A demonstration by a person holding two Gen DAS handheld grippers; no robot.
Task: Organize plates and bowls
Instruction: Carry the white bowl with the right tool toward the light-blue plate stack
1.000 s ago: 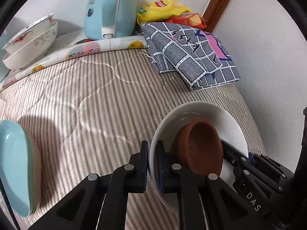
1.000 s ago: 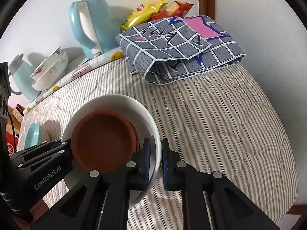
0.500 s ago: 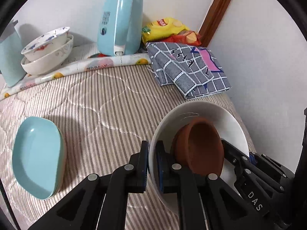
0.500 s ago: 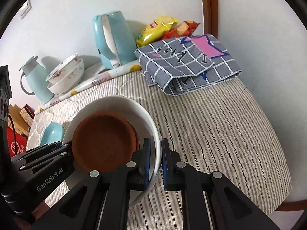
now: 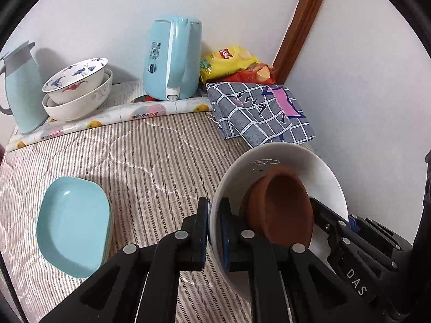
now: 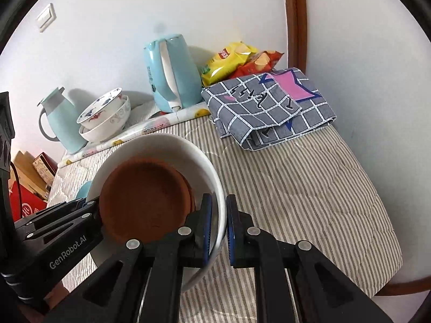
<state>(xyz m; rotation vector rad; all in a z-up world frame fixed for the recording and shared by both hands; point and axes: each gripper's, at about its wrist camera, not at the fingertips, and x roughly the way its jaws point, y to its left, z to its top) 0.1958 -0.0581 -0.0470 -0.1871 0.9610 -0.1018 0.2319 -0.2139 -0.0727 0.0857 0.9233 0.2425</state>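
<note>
A white bowl (image 5: 317,167) hangs above the striped table with a brown bowl (image 5: 282,207) lying inside it. My left gripper (image 5: 214,226) is shut on the white bowl's left rim. On the opposite rim my right gripper (image 6: 218,223) is shut on the white bowl (image 6: 161,145), whose brown bowl (image 6: 145,196) shows from above. A stack of light blue plates (image 5: 71,222) rests on the table at the left. Two patterned white bowls (image 5: 78,91) are nested at the back left, seen again as the nested bowls (image 6: 106,118) in the right wrist view.
A light blue kettle (image 5: 172,59) and a light blue jug (image 5: 20,86) stand by the back wall on a fruit-print mat (image 5: 113,115). A folded grey checked cloth (image 5: 258,113) and snack bags (image 5: 234,62) fill the back right corner. The table's right edge (image 6: 388,269) runs close to the wall.
Both grippers have risen with the white bowl and brown bowl held between them. The view has pulled back, bringing the blue plates, the jug and the nested bowls fully into sight.
</note>
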